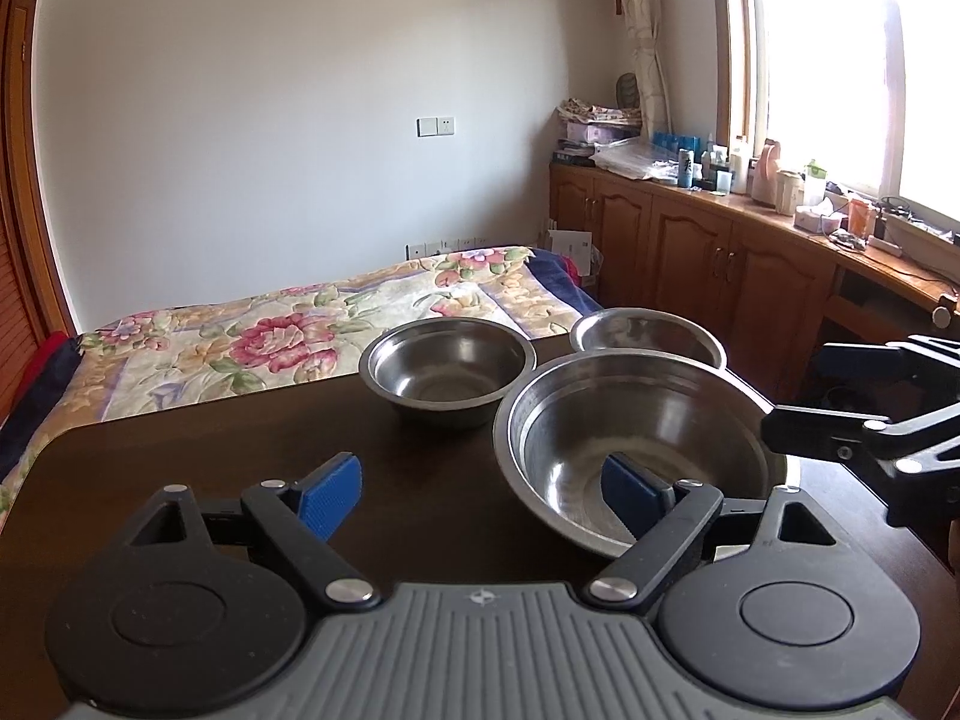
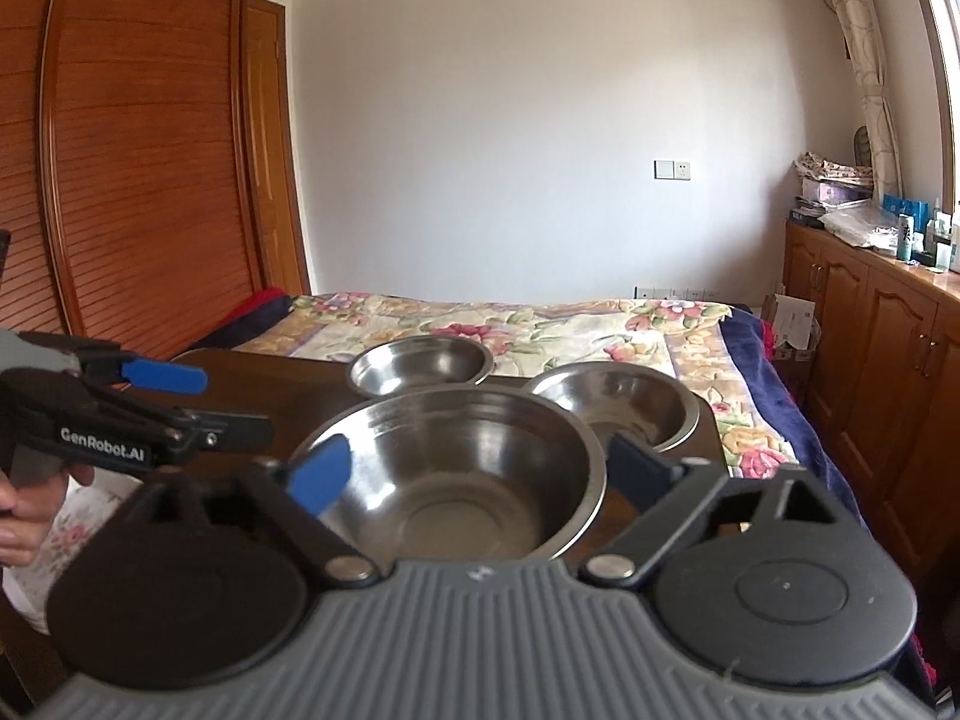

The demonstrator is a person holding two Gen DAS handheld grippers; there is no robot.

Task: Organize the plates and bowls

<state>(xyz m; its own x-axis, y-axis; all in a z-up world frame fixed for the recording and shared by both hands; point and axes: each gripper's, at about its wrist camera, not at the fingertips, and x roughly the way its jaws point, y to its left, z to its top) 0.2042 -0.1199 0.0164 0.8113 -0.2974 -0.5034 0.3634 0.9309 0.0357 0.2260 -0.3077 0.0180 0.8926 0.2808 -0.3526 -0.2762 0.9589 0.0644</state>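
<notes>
Three steel bowls stand on a dark wooden table [image 1: 228,450]. The large bowl [image 1: 636,450] is nearest, with a medium bowl [image 1: 447,369] and a small bowl [image 1: 648,333] behind it. My left gripper [image 1: 480,498] is open at the large bowl's left side, its right pad over the near rim. At the right edge my right gripper [image 1: 801,390] is open beside that bowl. In the right wrist view the right gripper [image 2: 477,474] straddles the large bowl [image 2: 456,480], jaws wide; whether they touch it is unclear. The left gripper [image 2: 237,402] hovers open at left.
Behind the table [image 2: 252,372] lies a bed with a floral cover [image 1: 288,336]. Wooden cabinets [image 1: 690,252] topped with bottles run under the window on the right. A louvred wardrobe [image 2: 138,150] stands at left. A hand [image 2: 24,510] holds the left gripper.
</notes>
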